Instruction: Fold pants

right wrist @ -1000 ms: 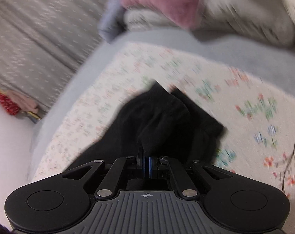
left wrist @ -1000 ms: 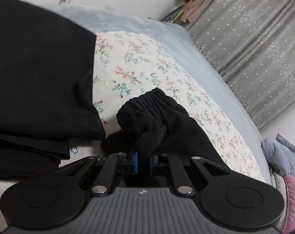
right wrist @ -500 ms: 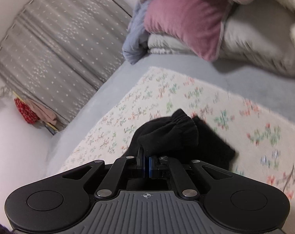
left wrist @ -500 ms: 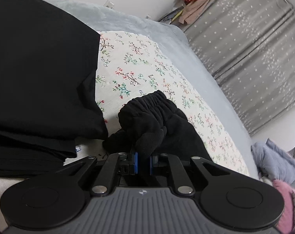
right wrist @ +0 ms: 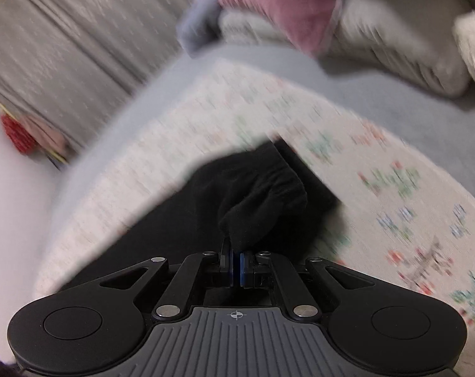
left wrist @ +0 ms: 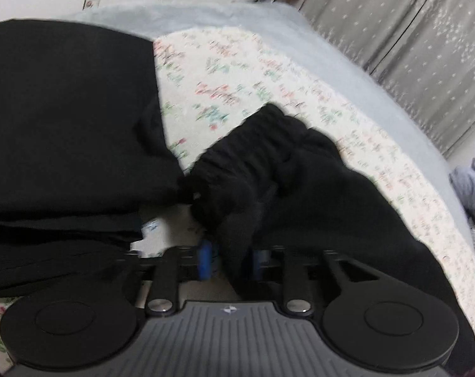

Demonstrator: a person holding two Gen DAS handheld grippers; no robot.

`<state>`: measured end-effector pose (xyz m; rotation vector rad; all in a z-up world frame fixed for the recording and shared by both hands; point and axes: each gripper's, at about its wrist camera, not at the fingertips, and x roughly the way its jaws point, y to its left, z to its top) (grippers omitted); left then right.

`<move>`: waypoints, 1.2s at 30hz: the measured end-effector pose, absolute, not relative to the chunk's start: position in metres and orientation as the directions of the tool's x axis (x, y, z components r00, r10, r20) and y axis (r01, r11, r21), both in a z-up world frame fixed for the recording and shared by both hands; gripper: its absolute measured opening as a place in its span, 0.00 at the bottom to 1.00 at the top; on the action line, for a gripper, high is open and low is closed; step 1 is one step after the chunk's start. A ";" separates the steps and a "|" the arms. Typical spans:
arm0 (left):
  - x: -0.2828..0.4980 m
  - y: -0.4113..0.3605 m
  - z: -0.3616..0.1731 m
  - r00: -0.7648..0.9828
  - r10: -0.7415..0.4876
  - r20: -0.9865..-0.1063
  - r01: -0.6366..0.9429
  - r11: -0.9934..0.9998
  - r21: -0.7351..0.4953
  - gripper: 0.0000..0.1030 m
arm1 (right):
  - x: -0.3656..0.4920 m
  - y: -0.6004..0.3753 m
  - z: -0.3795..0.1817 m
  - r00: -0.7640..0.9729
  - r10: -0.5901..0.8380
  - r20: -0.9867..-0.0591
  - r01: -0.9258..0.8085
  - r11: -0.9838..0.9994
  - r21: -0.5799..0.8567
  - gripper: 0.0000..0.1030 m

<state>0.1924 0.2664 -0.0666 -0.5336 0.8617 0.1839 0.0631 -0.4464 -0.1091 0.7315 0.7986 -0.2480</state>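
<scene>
The black pants lie bunched on the floral sheet, their gathered waistband toward the far side. My left gripper is low over their near edge. Its jaws are opening; a fold of black cloth hangs between the blue pads with a gap on the left side. In the right wrist view the pants rise in a peak to my right gripper, which is shut on a pinch of the cloth beside the waistband. Both views are motion-blurred.
A stack of folded black garments lies on the left, touching the pants. Grey bedding borders the floral sheet. Grey curtains hang behind it. A pink pillow and pale cushions are piled at the bed's far end.
My left gripper's pads have spread apart from the fold they pinched. The pants fill more of both views and lie lower on the sheet. The right gripper keeps its pinch.
</scene>
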 end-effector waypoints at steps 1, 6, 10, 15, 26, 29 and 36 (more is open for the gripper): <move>0.192 0.270 -0.068 0.638 -0.056 -0.768 -0.376 0.848 -0.374 0.54 | 0.066 -0.444 -0.112 0.660 0.059 -0.749 0.462 0.754 0.467 0.09; 0.178 0.295 -0.076 0.687 -0.155 -0.710 -0.425 0.706 -0.566 0.72 | 0.052 -0.452 -0.098 0.715 -0.026 -0.699 0.505 0.711 0.490 0.51; 0.181 0.302 -0.087 0.690 -0.189 -0.699 -0.449 0.645 -0.618 0.76 | 0.048 -0.476 -0.112 0.727 -0.022 -0.686 0.573 0.571 0.588 0.64; 0.181 0.306 -0.088 0.716 -0.190 -0.671 -0.453 0.604 -0.655 0.76 | 0.050 -0.486 -0.133 0.749 0.008 -0.663 0.586 0.460 0.667 0.67; 0.191 0.293 -0.089 0.734 -0.199 -0.649 -0.445 0.581 -0.682 0.87 | 0.060 -0.489 -0.143 0.789 -0.010 -0.614 0.570 0.384 0.726 0.52; 0.196 0.293 -0.095 0.756 -0.184 -0.629 -0.449 0.553 -0.702 0.89 | 0.065 -0.489 -0.148 0.771 -0.008 -0.637 0.586 0.399 0.705 0.28; 0.212 0.273 -0.083 0.761 -0.051 -0.646 -0.458 0.663 -0.592 0.32 | 0.072 -0.477 -0.133 0.768 -0.080 -0.636 0.591 0.470 0.655 0.19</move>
